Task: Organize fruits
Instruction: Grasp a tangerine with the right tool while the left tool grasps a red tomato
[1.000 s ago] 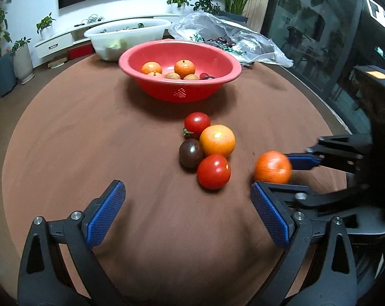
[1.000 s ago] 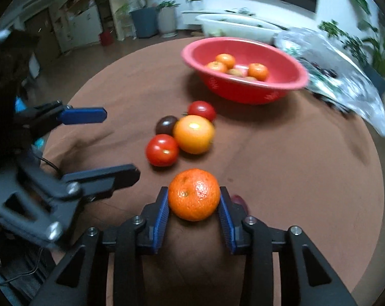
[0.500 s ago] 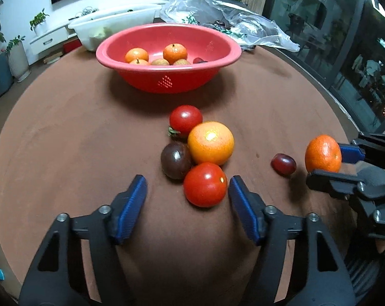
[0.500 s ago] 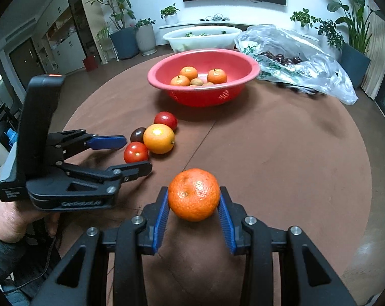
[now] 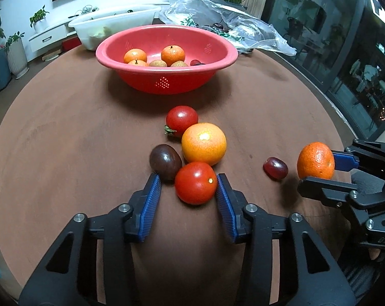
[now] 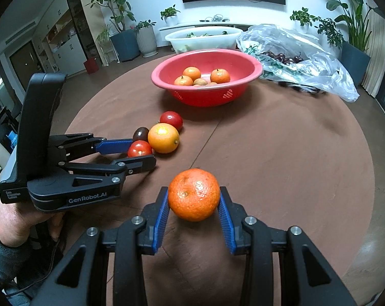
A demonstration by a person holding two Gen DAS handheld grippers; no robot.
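A red tomato (image 5: 195,183) lies on the brown round table between the blue pads of my left gripper (image 5: 188,179). Its jaws are closing; the right pad is at the tomato's skin and a gap remains on the left. Touching that tomato are a dark tomato (image 5: 165,162) and a large orange (image 5: 203,144), with a second red tomato (image 5: 182,120) behind them. My right gripper (image 6: 193,196) is shut on a mandarin (image 6: 194,195) and holds it above the table. A small dark red fruit (image 5: 275,167) lies beside it. The red bowl (image 5: 167,81) beyond holds mandarins and small brown fruits.
A white tub (image 5: 116,25) and a clear plastic bag (image 5: 225,20) of dark cherries lie behind the bowl. The table's rim curves along the right, near a glass wall. A person's hand (image 6: 11,219) grips the left gripper's handle.
My left gripper's jaws have narrowed from wide apart to close around the red tomato and moved forward to it. The right gripper has kept the mandarin and lifted slightly, baring the small dark fruit.
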